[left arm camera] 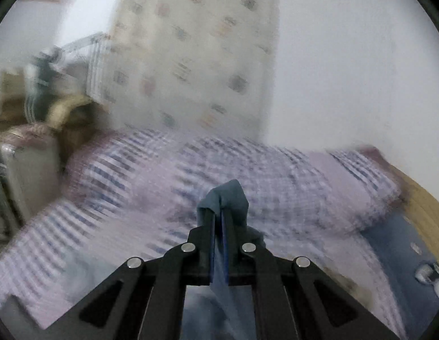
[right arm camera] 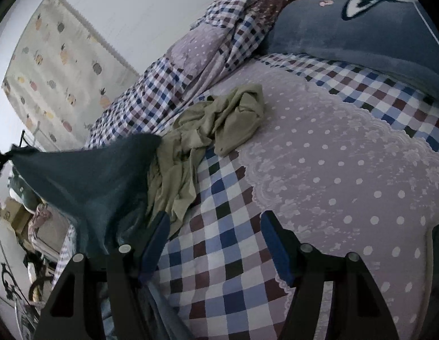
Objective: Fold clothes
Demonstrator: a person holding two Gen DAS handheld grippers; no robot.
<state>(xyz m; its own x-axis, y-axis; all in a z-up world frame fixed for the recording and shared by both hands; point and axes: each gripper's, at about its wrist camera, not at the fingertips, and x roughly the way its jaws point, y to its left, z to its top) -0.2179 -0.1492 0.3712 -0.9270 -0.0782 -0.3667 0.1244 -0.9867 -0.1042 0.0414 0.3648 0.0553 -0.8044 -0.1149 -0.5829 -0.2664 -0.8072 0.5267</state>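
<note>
Teal garment [right arm camera: 86, 175] hangs lifted off the bed, a bunched corner pinched between the closed jaws of the left gripper [left arm camera: 219, 221]. Right gripper [right arm camera: 215, 238] gapes empty; cloth drapes beside its left finger. Olive garment [right arm camera: 213, 124] lies crumpled ahead. Risk: thin pinch slips, cloth drops unfolded.

A dark teal garment [right arm camera: 86, 178] hung stretched in the air at near left. A crumpled olive-khaki garment [right arm camera: 208, 130] lay beside it, farther back.

A home bedroom — checked bedspread [right arm camera: 219, 255], blue pillow [right arm camera: 346, 34], pineapple-print curtain [right arm camera: 58, 65].
</note>
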